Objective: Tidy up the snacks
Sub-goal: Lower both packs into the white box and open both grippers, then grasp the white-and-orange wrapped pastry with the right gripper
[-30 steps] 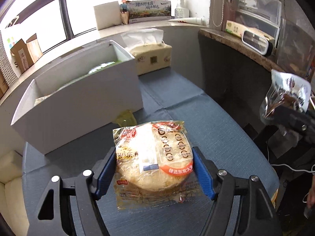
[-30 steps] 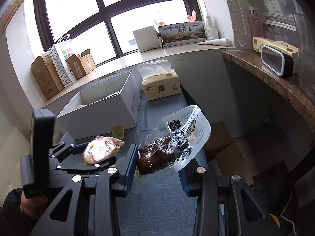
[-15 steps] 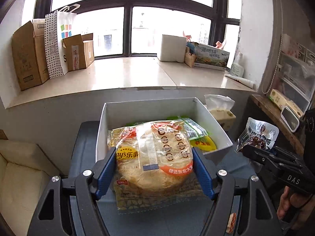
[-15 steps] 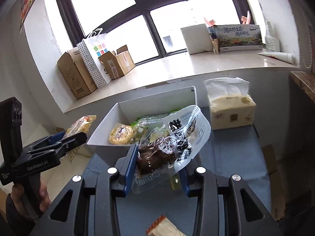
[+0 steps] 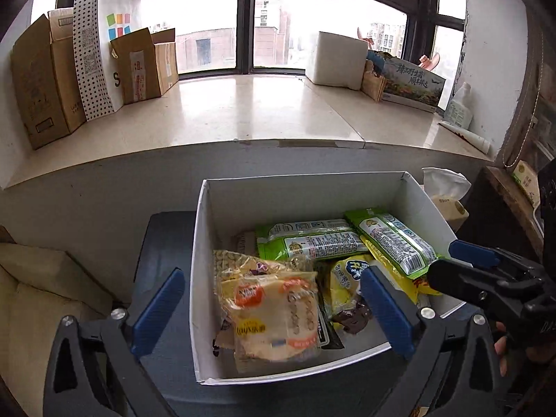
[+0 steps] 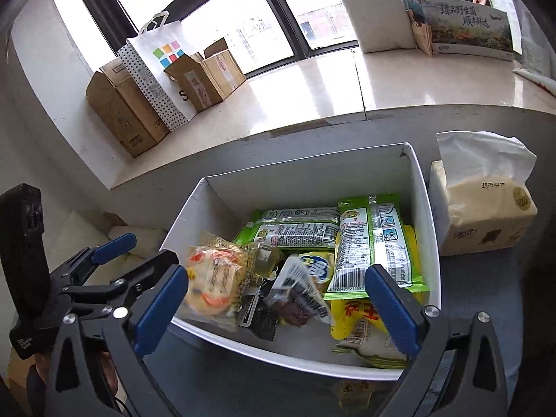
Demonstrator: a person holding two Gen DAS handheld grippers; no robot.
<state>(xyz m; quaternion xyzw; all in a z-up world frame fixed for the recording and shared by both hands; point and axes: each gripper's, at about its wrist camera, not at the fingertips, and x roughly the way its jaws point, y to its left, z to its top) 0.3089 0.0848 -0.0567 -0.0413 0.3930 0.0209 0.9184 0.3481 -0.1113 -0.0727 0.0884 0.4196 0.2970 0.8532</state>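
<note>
Your left gripper (image 5: pixel 272 307) hangs over the near left end of the white box (image 5: pixel 302 191), its blue-padded jaws spread wide and holding nothing; your right gripper (image 6: pixel 274 304) sits over the near side of the same box, jaws likewise wide apart and empty. The box is matte white card, rectangular, open-topped, and stands on a dark grey-blue textured surface (image 5: pixel 163 236). Contents, as you see them: one round flat cake in crinkled clear film with orange and yellow print (image 5: pixel 274 316), lying at the near left end on top of other packs; one glossy clear pouch of dark brown meat with black-and-white lettering (image 6: pixel 299 299), lying mid-box beside the cake; two long green-and-white foil packs (image 6: pixel 373 239), flat, barcode sides up, towards the far right; one yellow bag with red characters (image 6: pixel 354 312) partly under them; one small yellow pack with a blue-and-white label (image 6: pixel 319 264) between the pouches. Just beside the box's right wall stands a soft tissue pack (image 6: pixel 483 212), beige wrapper, with a white sheet puffed out on top. Behind, on the pale polished stone sill (image 5: pixel 243 111): brown corrugated cartons (image 5: pixel 38 83), a dotted paper carrier bag (image 5: pixel 104 52), a white block (image 5: pixel 337 59), and a printed landscape box (image 5: pixel 410 81).
</note>
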